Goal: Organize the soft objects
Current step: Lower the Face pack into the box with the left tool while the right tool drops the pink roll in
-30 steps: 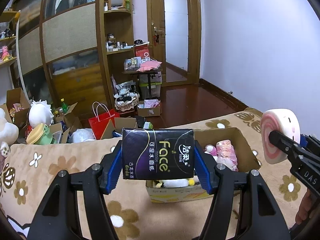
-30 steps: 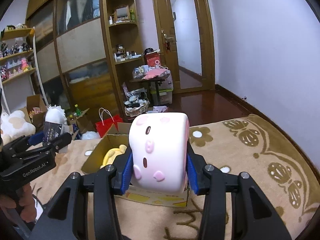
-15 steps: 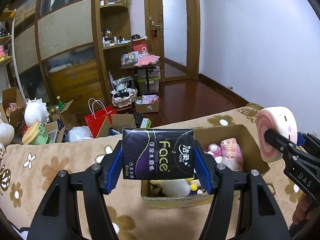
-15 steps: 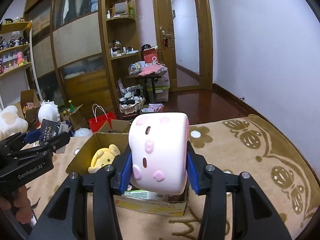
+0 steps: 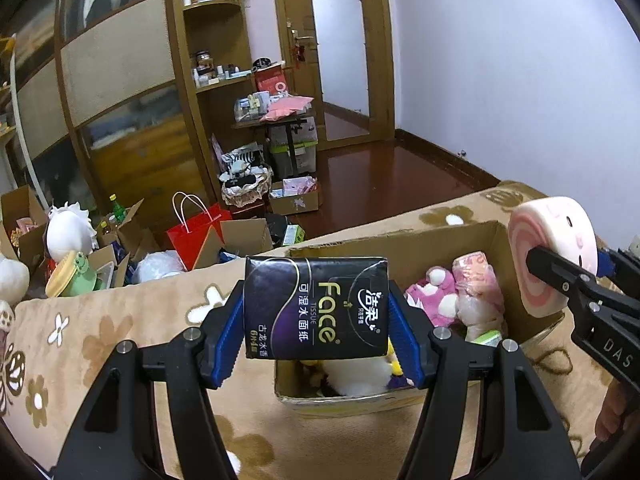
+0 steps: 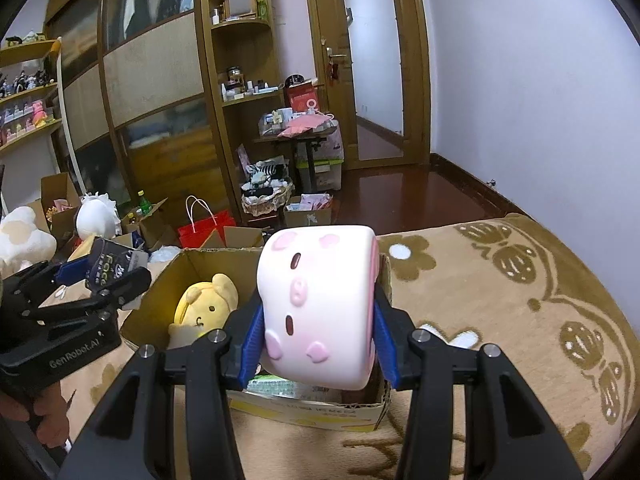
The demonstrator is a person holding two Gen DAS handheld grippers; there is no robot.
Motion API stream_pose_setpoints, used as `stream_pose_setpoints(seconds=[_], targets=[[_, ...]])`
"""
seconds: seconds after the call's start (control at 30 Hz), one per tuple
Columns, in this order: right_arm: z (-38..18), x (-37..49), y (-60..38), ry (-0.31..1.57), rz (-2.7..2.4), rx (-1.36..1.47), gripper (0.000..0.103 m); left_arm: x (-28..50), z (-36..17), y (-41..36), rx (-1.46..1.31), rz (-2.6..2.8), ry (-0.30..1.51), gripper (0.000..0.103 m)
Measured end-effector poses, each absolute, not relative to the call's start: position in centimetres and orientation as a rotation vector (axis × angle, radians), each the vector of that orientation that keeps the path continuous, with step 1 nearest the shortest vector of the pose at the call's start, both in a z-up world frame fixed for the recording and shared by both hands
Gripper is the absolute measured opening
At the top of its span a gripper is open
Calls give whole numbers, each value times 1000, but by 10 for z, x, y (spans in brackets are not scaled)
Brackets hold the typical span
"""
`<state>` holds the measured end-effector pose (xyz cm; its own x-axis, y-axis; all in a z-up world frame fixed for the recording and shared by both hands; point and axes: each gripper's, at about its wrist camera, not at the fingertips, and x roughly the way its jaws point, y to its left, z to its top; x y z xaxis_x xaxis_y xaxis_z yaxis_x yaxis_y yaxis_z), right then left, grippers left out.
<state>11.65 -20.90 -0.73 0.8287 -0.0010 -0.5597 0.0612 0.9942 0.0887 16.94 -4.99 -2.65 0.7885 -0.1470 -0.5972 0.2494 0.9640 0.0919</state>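
above the cardboard box [image 5: 400,240] (plush toys [image 5: 436,296] inside), the left gripper [image 5: 316,320] clamps a tissue pack [image 5: 316,308]. beside it, the right gripper [image 6: 318,332] squeezes a pink roll plush [image 6: 320,304].

The cardboard box [image 5: 436,240] is placed just ahead of the left hand-held gripper [image 5: 316,316], plush toys [image 5: 456,300] lying inside.

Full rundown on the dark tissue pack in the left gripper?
The tissue pack is a soft rectangular pack in glossy black-purple wrap, printed "Face" in gold beside Chinese text that runs sideways. The left gripper clamps it by its two short ends between blue pads, in the air above the near-left part of the open cardboard box, touching nothing else.
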Motion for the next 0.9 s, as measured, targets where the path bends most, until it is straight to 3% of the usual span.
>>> stream_pose_setpoints(seconds=[0.77,0.9], targets=[[-40,126,-210,676,49,189,55,185,-50,-49,142,-232,743,65],[-41,126,-213,682,51,208,60,187,-51,-47,139,-217,743,75]])
